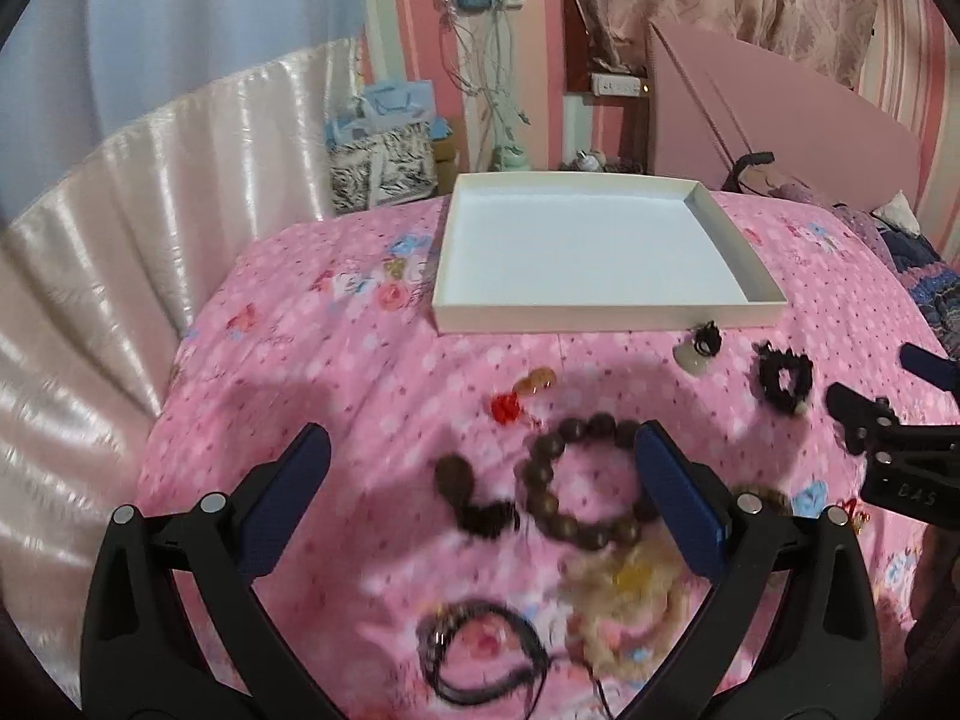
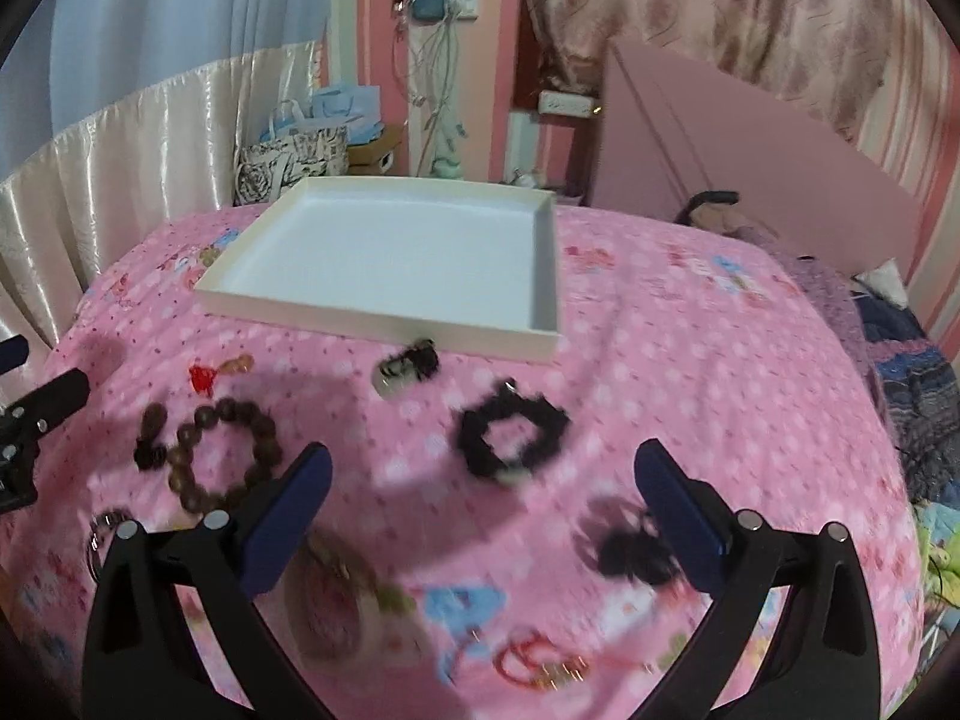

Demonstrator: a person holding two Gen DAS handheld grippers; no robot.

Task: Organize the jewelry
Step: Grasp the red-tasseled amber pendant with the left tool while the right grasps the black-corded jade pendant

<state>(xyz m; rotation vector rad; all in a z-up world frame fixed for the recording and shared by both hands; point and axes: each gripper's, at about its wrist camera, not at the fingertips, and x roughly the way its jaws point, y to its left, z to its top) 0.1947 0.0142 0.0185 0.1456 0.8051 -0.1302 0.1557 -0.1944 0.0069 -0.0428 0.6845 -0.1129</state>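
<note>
Brown bead bracelet on pink bedspread, 6 o'clock of white tray; black scrunchie at 3 o'clock of it. L gripper spread wide above bracelet; R gripper likewise apart, holding nothing.

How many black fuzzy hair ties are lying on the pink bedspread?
2 in the right wrist view: a ring-shaped black fuzzy hair tie below the white shallow tray's front corner, and a blurred one beside the right gripper's blue fingers. More could be hidden.
</note>
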